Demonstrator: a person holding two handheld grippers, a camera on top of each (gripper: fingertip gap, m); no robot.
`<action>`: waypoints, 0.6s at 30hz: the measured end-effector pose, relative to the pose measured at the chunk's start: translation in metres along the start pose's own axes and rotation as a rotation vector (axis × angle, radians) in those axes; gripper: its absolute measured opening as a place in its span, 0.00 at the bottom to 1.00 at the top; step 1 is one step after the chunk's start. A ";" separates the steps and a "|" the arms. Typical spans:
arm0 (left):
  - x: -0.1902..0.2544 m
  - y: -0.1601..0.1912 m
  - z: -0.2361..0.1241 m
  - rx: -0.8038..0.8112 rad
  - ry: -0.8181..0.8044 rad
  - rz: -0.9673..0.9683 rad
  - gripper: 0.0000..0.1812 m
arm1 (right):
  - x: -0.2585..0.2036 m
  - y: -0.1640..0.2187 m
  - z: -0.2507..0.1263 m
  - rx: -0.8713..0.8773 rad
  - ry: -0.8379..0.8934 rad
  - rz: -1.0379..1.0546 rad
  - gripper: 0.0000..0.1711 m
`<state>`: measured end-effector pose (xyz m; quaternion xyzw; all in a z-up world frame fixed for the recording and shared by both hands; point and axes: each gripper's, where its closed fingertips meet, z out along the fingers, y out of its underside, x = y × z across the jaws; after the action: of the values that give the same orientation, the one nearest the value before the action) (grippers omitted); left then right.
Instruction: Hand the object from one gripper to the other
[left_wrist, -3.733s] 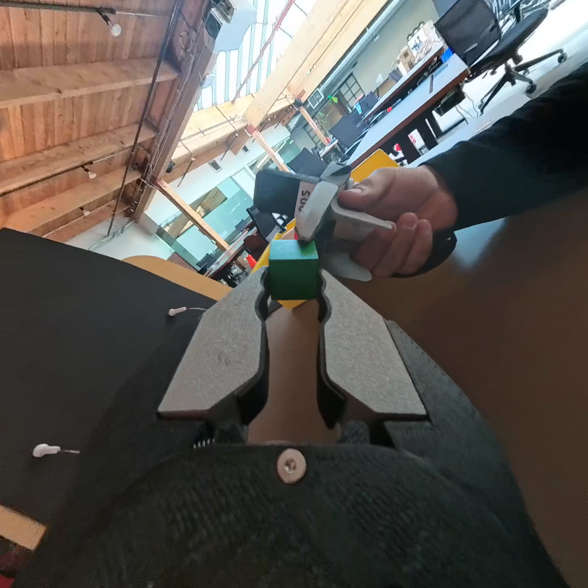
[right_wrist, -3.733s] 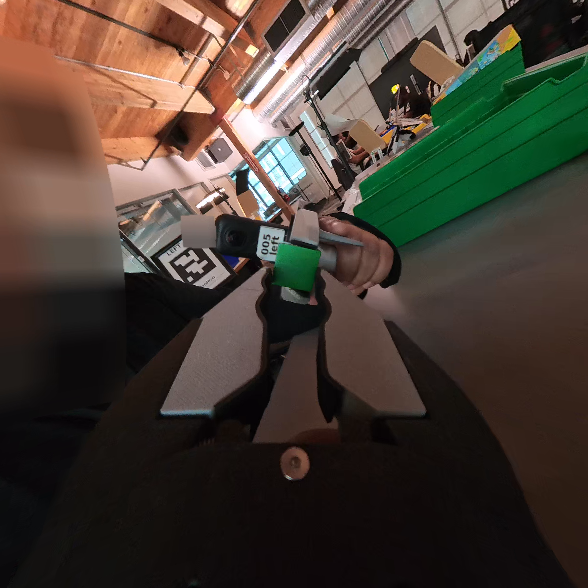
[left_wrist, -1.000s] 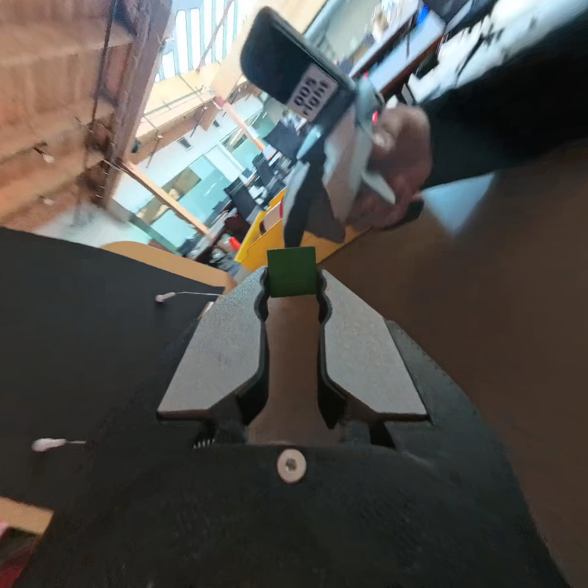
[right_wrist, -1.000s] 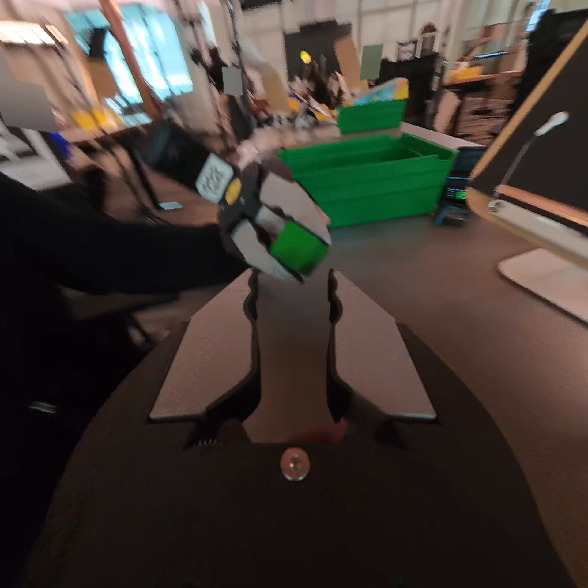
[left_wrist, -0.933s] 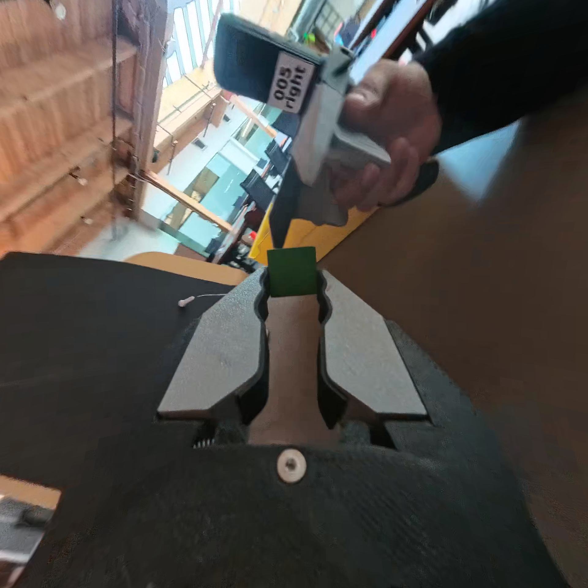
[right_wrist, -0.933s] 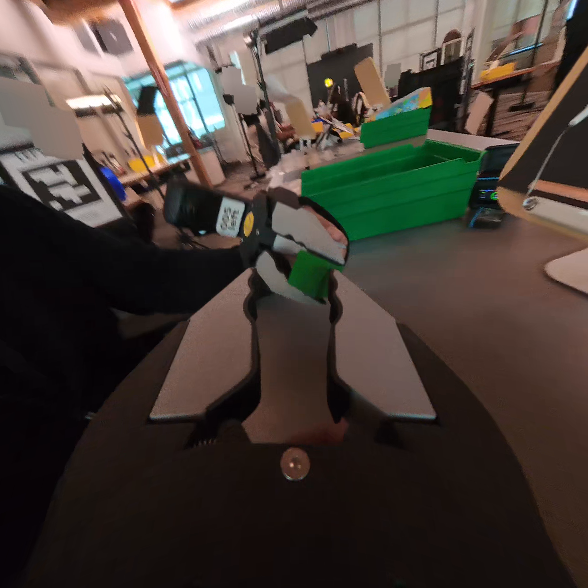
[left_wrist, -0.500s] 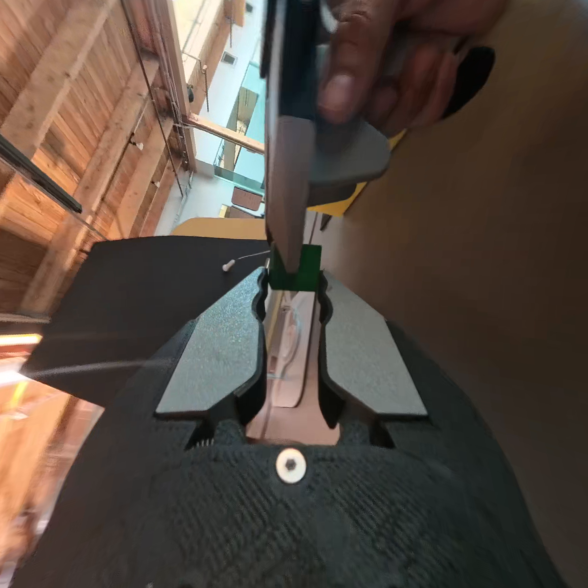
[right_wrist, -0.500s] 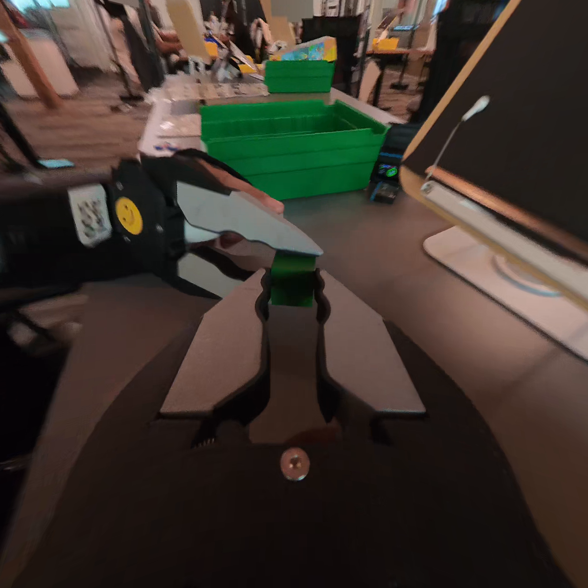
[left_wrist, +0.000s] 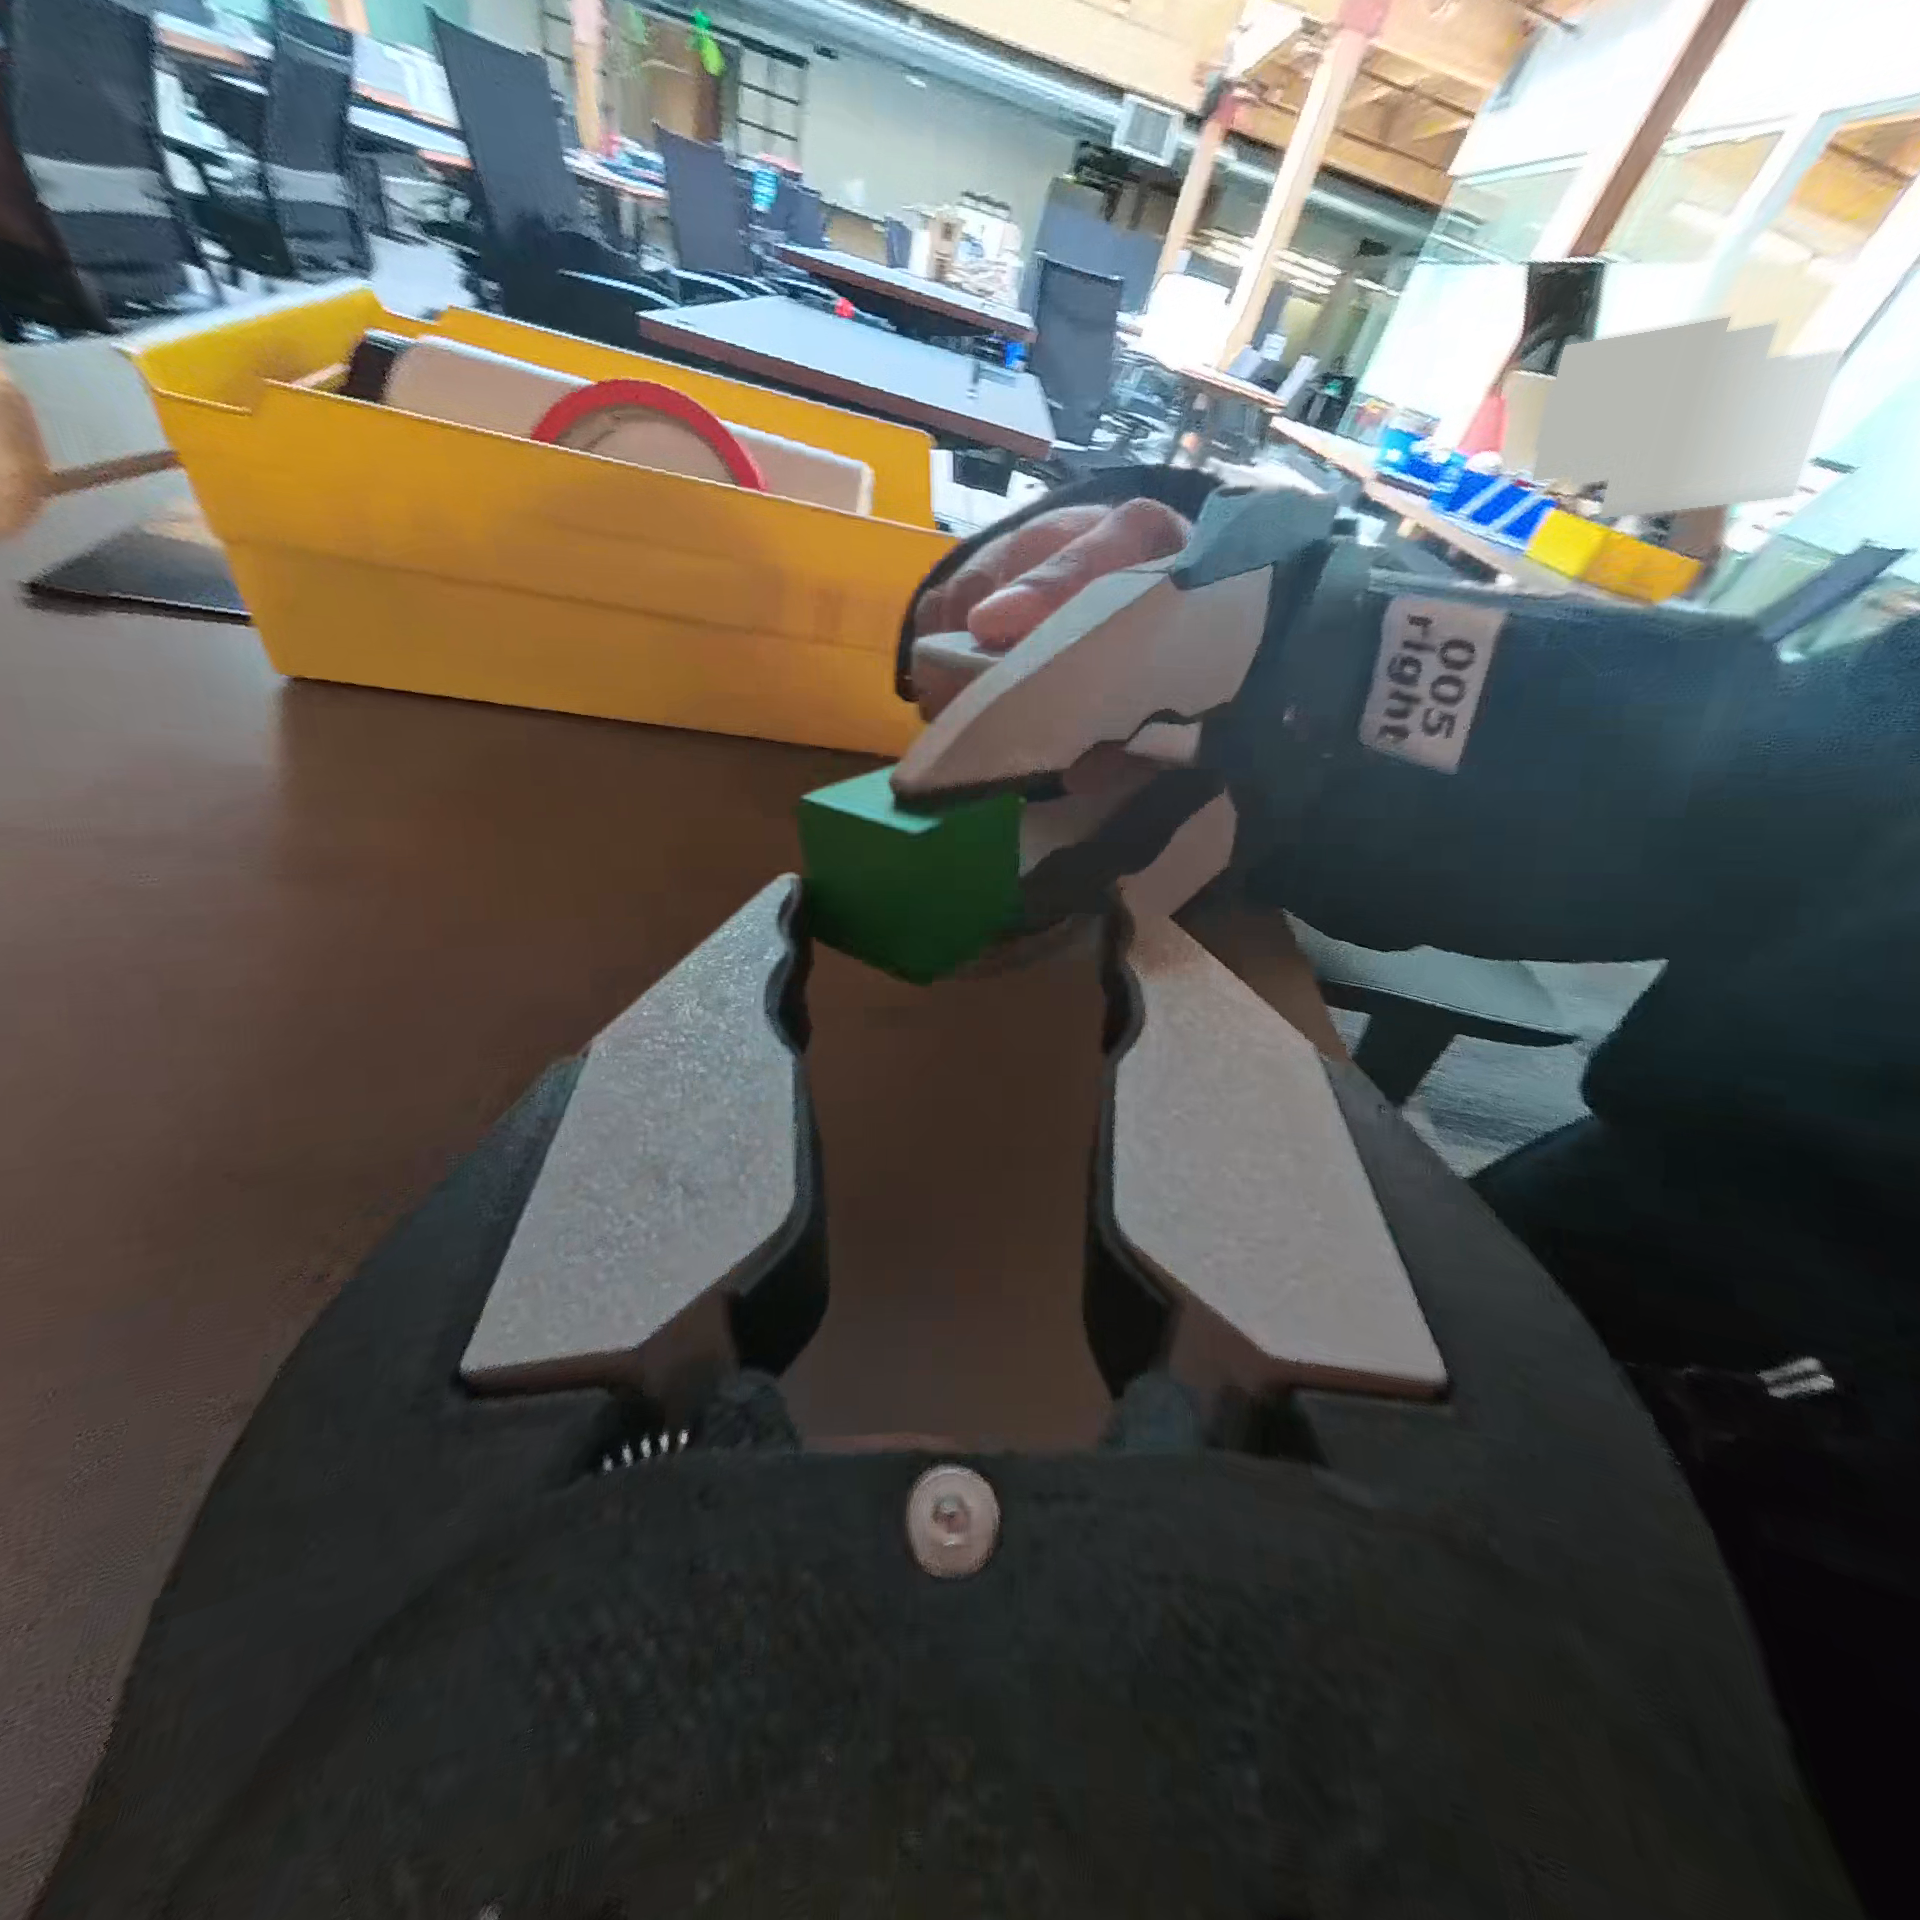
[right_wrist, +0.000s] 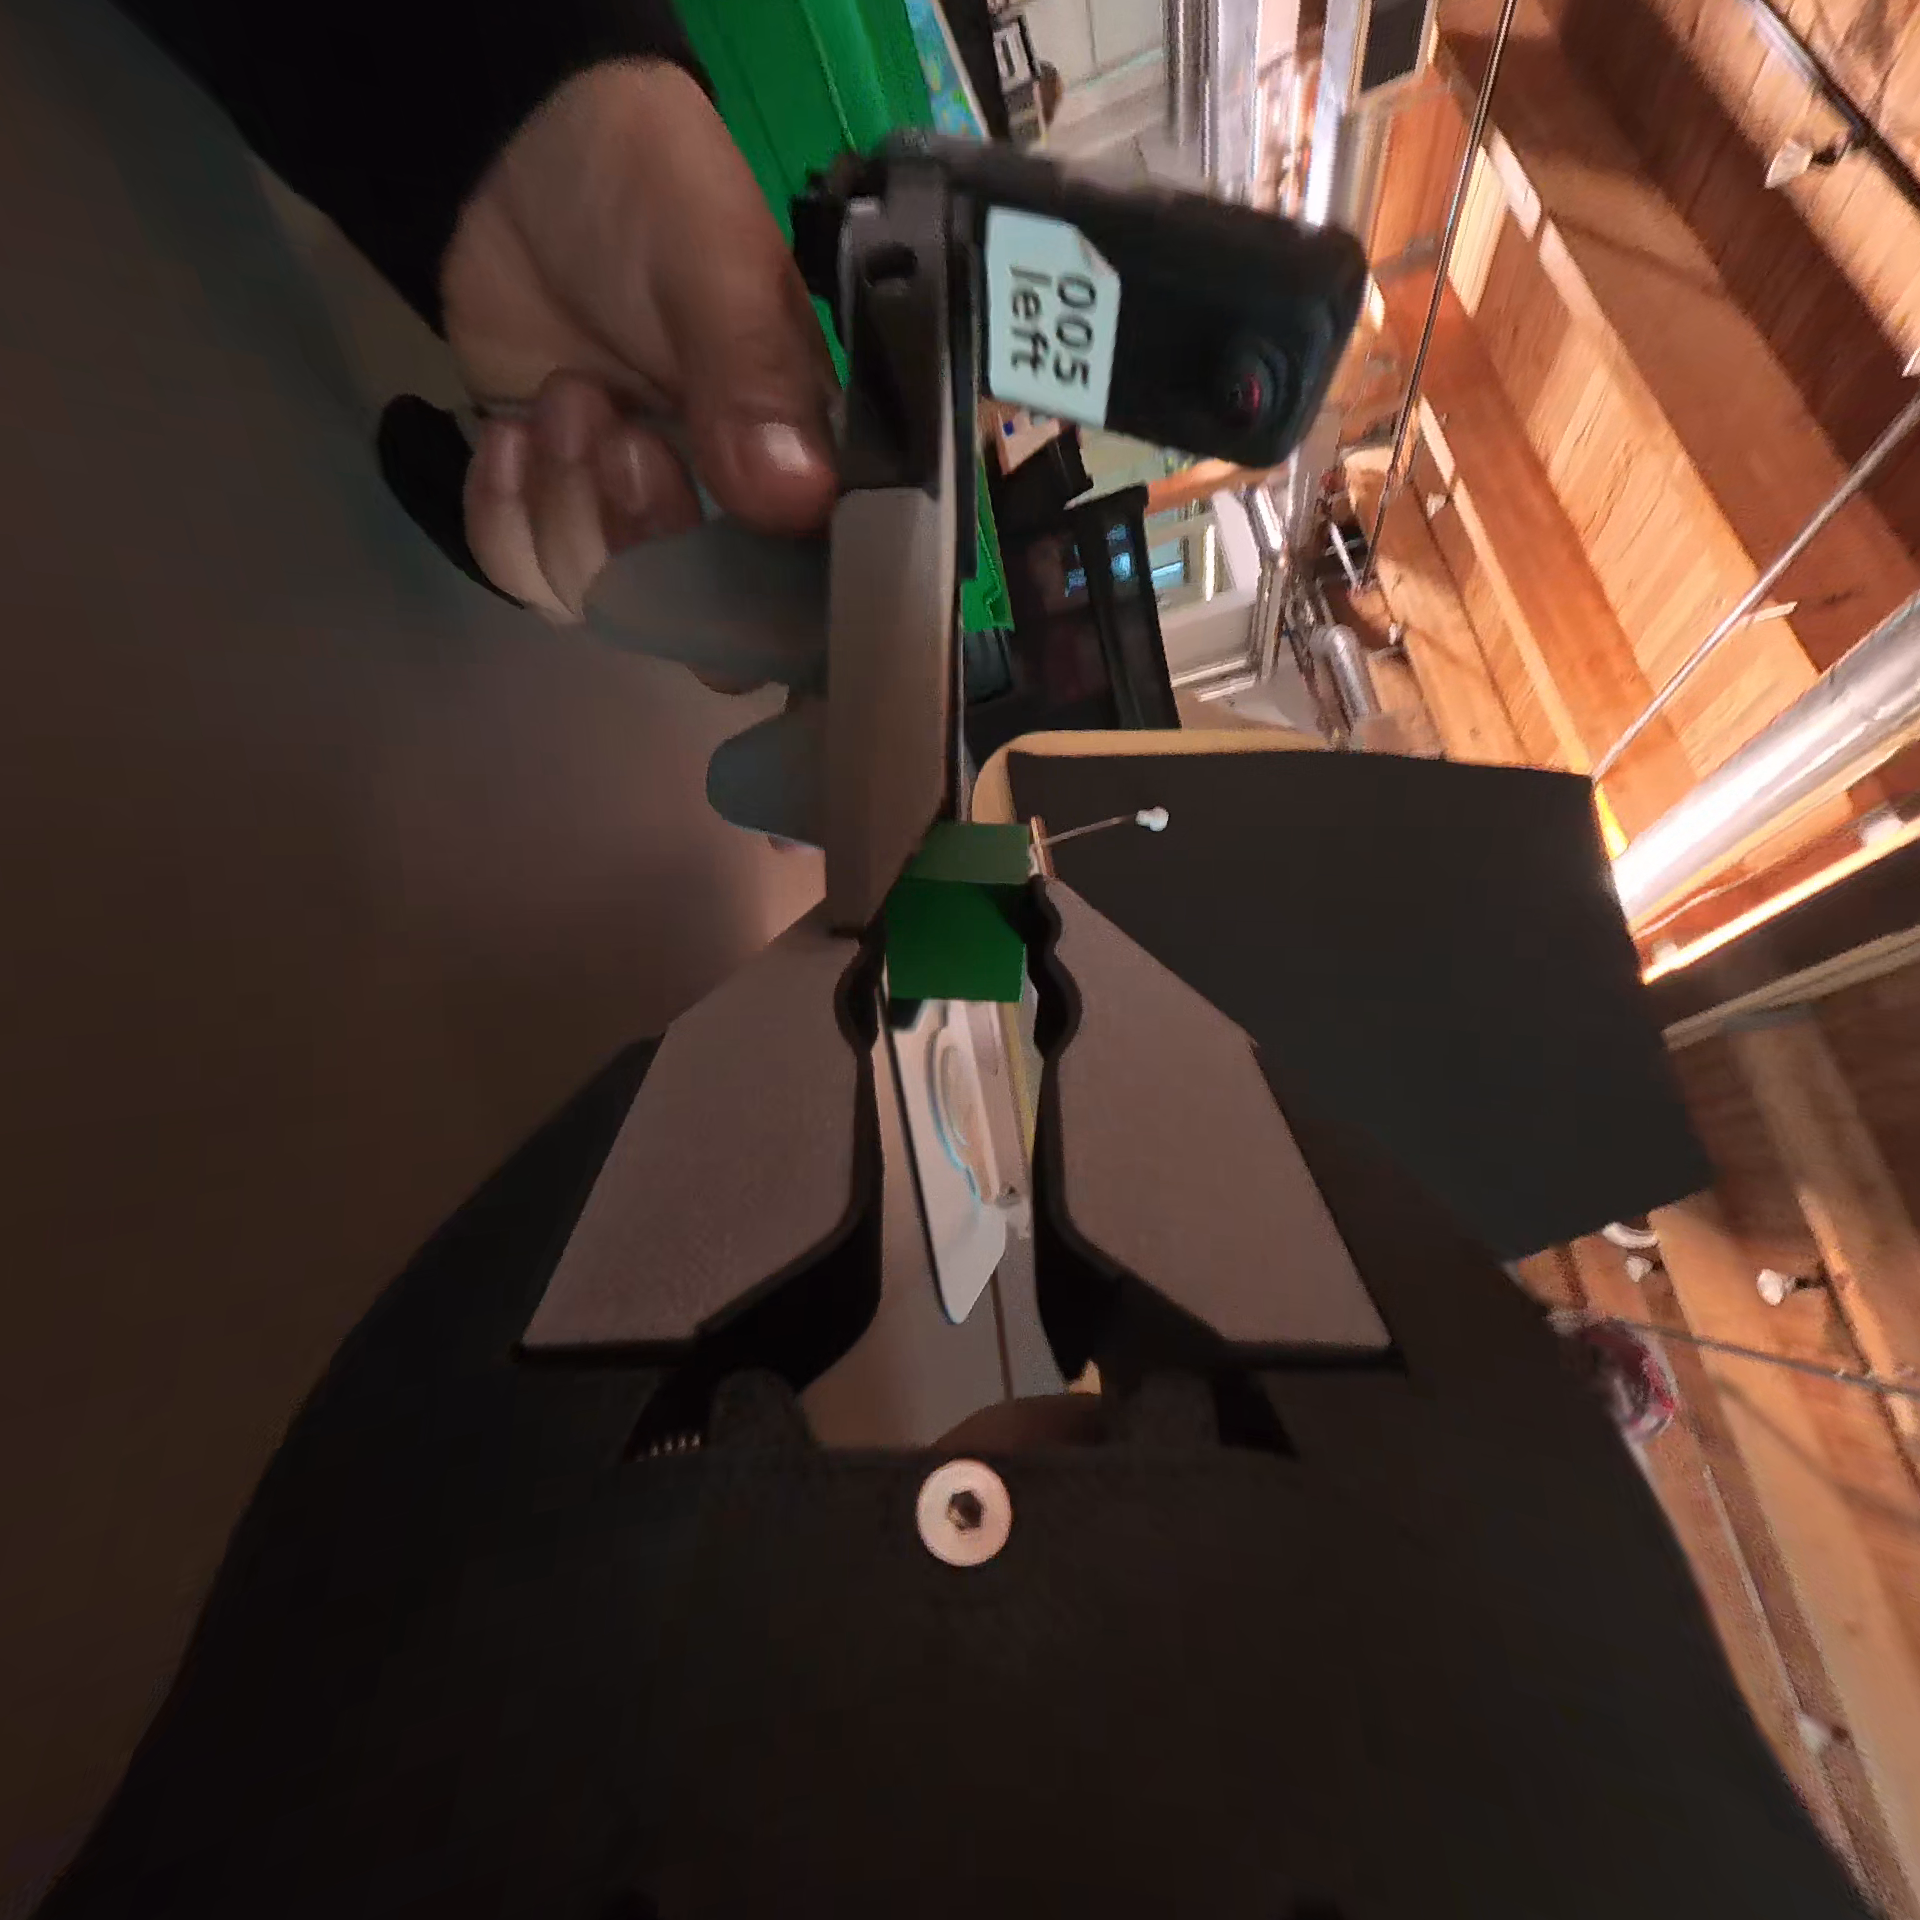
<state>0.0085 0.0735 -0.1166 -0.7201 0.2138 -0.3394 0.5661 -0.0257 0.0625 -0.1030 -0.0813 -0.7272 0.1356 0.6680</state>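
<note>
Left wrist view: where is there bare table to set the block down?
The brown table is bare between the yellow bin and the left claw. It is crowded on the side where the right claw grips the green block.

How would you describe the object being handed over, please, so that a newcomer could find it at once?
Start at the yellow bin on the brown table. In front of it, the right gripper pinches a green cube above the table. It is the only small, solid green block there.

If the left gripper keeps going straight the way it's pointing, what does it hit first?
The green cube, right at the open left gripper's fingertips and held by the right gripper. Beyond it, likely the yellow bin.
</note>
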 end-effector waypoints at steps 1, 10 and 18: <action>0.003 0.000 0.000 -0.003 0.021 -0.002 0.30 | -0.002 -0.004 -0.001 0.018 0.003 -0.020 0.13; 0.016 -0.016 -0.012 0.104 0.152 -0.096 0.14 | 0.004 -0.015 -0.010 0.100 0.015 -0.014 0.13; -0.025 -0.016 -0.017 -0.005 -0.345 0.466 0.14 | -0.004 0.007 -0.005 0.059 -0.199 0.480 0.17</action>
<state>-0.0224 0.0834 -0.1053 -0.7002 0.2749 -0.0725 0.6549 -0.0211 0.0682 -0.1087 -0.2182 -0.7451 0.3184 0.5439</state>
